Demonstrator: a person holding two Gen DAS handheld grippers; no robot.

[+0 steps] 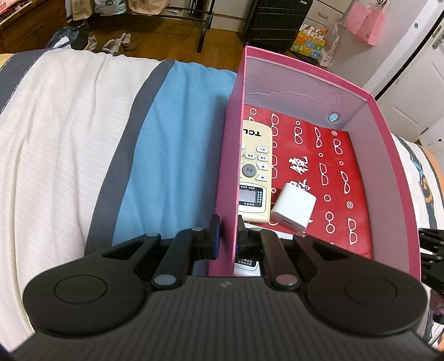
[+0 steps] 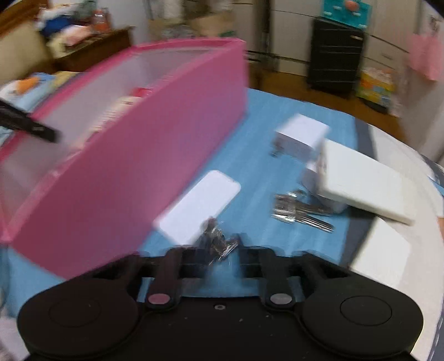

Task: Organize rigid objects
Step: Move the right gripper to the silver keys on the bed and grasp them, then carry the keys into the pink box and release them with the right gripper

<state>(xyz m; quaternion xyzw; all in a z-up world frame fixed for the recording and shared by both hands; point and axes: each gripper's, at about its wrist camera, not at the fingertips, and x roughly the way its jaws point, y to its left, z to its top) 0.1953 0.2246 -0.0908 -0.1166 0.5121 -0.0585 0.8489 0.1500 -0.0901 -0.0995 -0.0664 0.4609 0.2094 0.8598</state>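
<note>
A pink box [image 1: 230, 155] with a red patterned floor sits on the bed. Inside lie a cream TCL remote [image 1: 254, 169] and a white charger plug [image 1: 292, 207]. My left gripper [image 1: 229, 236] is shut on the box's left wall. The right wrist view is blurred. My right gripper [image 2: 222, 250] holds a small bunch of metal keys [image 2: 219, 241] between its fingers, beside the pink box [image 2: 133, 172]. On the blue sheet lie a flat white slab [image 2: 199, 205], more keys [image 2: 299, 212], a white plug [image 2: 299, 137] and a white power bank [image 2: 363, 183].
The bed has a white, grey and blue cover [image 1: 83, 138]. Beyond its edge are wooden floor, shoes [image 1: 116, 43], a black suitcase [image 1: 277, 22] and a pink bag [image 1: 366, 22]. The left gripper's finger [image 2: 27, 125] shows at the box's rim.
</note>
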